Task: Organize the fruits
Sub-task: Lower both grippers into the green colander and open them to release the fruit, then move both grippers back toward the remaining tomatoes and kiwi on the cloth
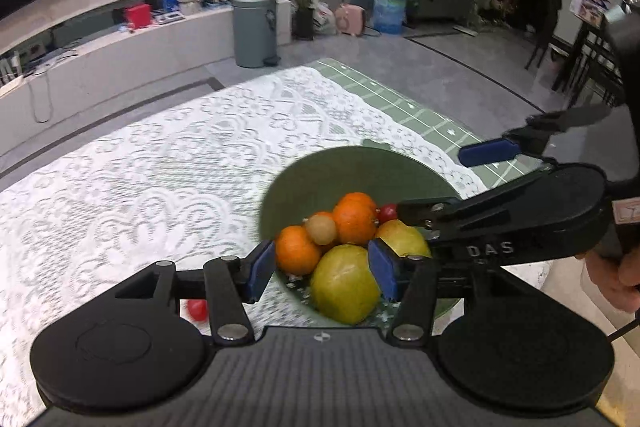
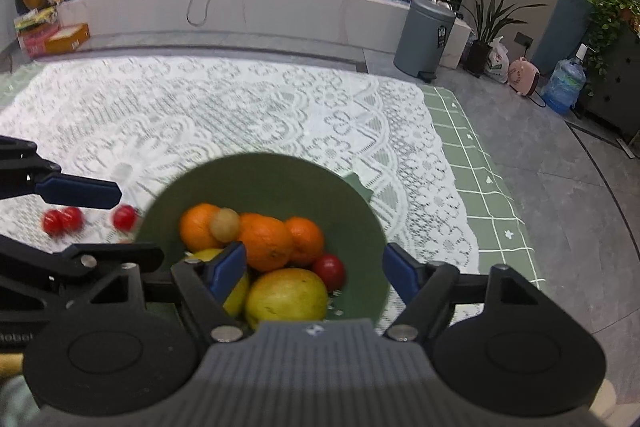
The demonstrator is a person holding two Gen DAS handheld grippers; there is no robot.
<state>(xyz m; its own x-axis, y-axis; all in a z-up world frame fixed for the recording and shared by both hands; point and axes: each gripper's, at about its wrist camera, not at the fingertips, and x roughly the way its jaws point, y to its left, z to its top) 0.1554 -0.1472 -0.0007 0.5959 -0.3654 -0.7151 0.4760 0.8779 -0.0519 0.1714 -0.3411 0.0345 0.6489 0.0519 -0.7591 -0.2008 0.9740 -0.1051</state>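
Both wrist views look down, sharing the bowl [image 1: 320, 171].

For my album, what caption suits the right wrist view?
Open right tool above a green bowl of fruit.

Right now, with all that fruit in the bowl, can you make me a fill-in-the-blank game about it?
1. The fruit sits piled in a ____ bowl.
2. The three small red fruits still outside the bowl lie on the white ____ tablecloth.
3. The number of oranges in the bowl is ____.
4. Both the left gripper and the right gripper have their jaws ____, holding nothing.

Missing words: green; lace; three; open
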